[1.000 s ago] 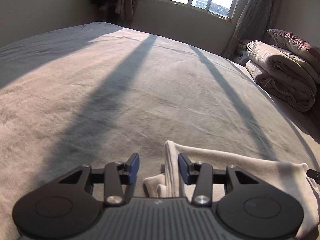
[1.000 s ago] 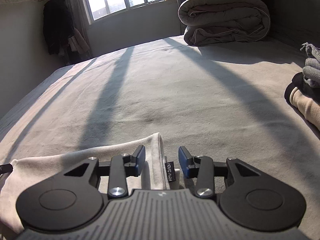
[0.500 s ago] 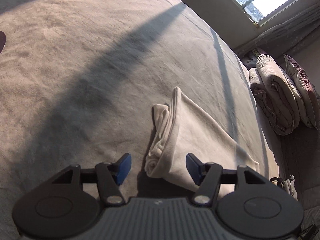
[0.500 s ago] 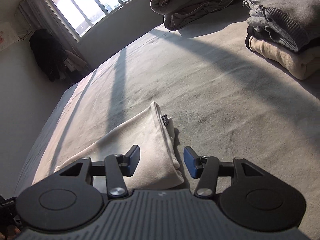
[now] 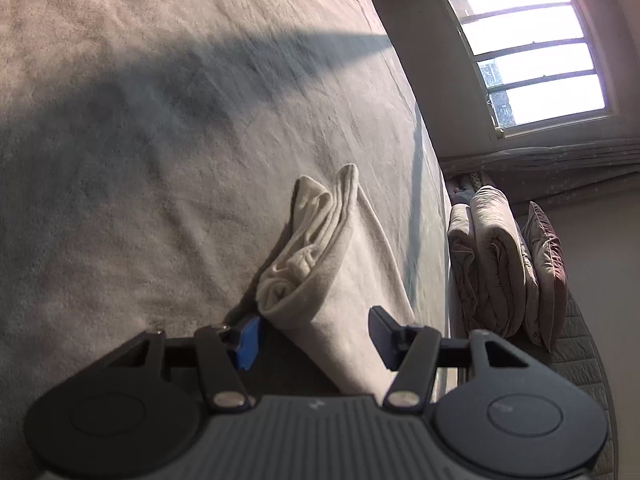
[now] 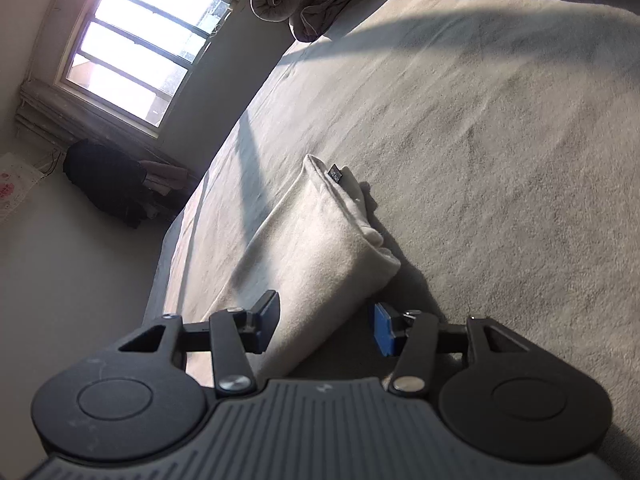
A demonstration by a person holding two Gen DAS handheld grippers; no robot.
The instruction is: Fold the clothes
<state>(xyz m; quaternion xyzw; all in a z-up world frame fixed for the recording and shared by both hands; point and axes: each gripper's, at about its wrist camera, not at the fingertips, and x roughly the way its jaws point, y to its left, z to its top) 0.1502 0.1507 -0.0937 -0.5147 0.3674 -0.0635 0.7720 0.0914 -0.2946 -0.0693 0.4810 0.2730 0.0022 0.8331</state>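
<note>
two grippers have rolled sideways and lifted within a second, jaws apart, left gripper (image 5: 314,334) and right gripper (image 6: 326,326) straddling opposite ends of the folded cream garment (image 5: 340,280) lying mid-bed (image 5: 160,120), seemingly ready to lift.

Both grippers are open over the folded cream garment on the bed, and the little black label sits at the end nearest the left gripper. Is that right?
Not quite. The black label sits at the end by the right gripper, as the right wrist view shows; the left wrist view shows none. The rest holds: the left gripper and the right are open over the folded cream garment on the bed.
</note>
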